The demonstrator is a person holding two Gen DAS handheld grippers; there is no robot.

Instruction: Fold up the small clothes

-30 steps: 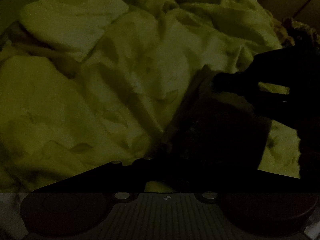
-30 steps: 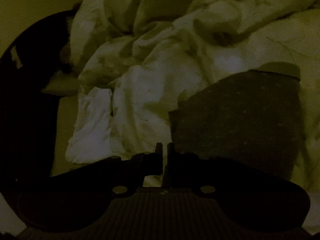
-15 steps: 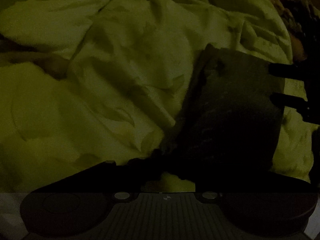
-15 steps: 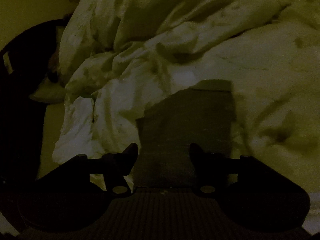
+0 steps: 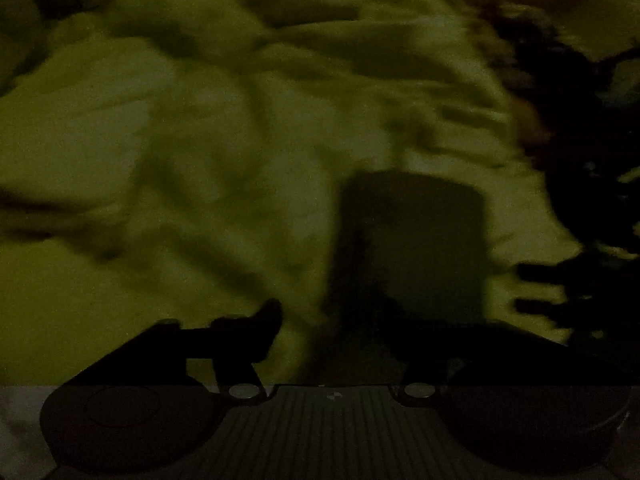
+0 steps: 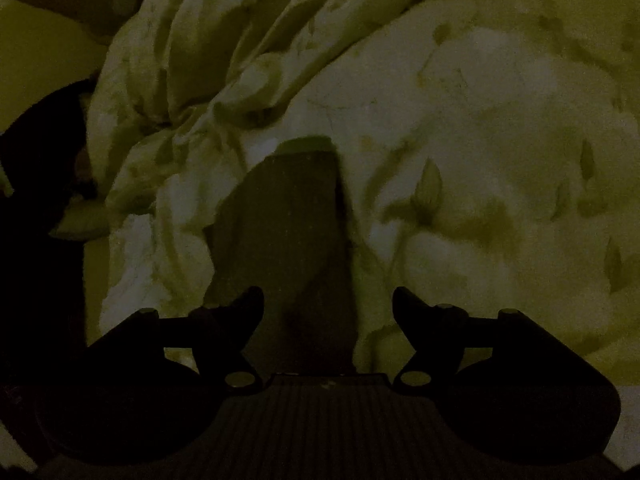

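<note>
The scene is very dim. A small dark folded garment [image 5: 412, 248] lies flat on rumpled pale bedding [image 5: 180, 160]. In the left wrist view my left gripper [image 5: 332, 320] is open just short of its near edge; the right finger is lost against the dark cloth. The right gripper's two fingers [image 5: 540, 272] show at the right. In the right wrist view the same dark garment [image 6: 296, 240] runs away from between the fingers, and my right gripper [image 6: 328, 300] is open and empty over its near end.
Crumpled pale bedding [image 6: 480, 140] fills both views, bunched in thick folds at the upper left of the right wrist view. A dark shape [image 6: 36, 200] stands at that view's left edge.
Both grippers have opened and let go of the dark garment, which now lies folded on the bedding. Both have drawn back from it; the left view is blurred by motion.
</note>
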